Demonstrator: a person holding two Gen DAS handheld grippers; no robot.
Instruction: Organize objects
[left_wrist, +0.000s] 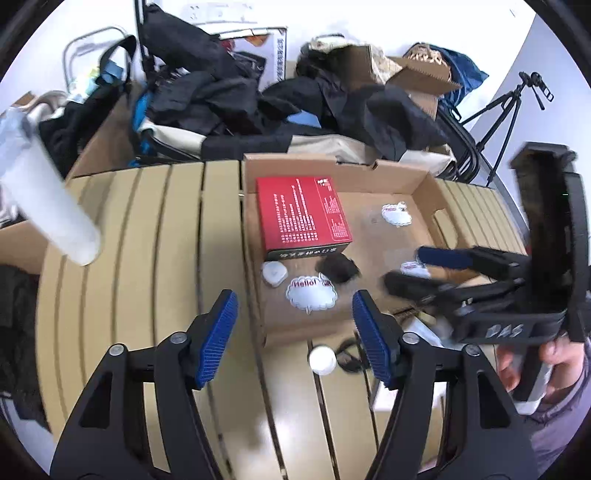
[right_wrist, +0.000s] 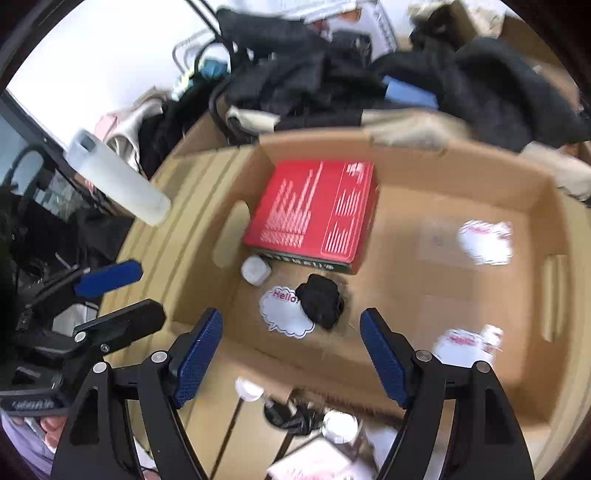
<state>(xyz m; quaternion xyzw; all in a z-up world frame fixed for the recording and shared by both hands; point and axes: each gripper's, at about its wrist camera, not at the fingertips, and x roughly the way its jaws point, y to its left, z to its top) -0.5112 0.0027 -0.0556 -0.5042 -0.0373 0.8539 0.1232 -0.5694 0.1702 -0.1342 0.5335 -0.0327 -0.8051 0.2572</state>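
An open cardboard box (left_wrist: 417, 186) (right_wrist: 535, 206) sits on the slatted table (left_wrist: 147, 240). Inside lie a red box (left_wrist: 303, 214) (right_wrist: 317, 210), a small white case (left_wrist: 274, 272) (right_wrist: 255, 270), a black crumpled item (left_wrist: 338, 267) (right_wrist: 320, 301) and "Hello" stickers (left_wrist: 312, 292) (right_wrist: 282, 314). My left gripper (left_wrist: 295, 332) is open and empty above the box's near left corner. My right gripper (right_wrist: 291, 350) is open and empty over the box's near wall; it shows at the right of the left wrist view (left_wrist: 424, 266).
A white cylinder (left_wrist: 48, 206) (right_wrist: 118, 181) stands at the table's left. A white ball (left_wrist: 322, 360), a cable and small items (right_wrist: 332, 424) lie in front of the box. Dark clothes, bags and cartons (left_wrist: 258, 96) pile up behind. A tripod (left_wrist: 509, 110) stands far right.
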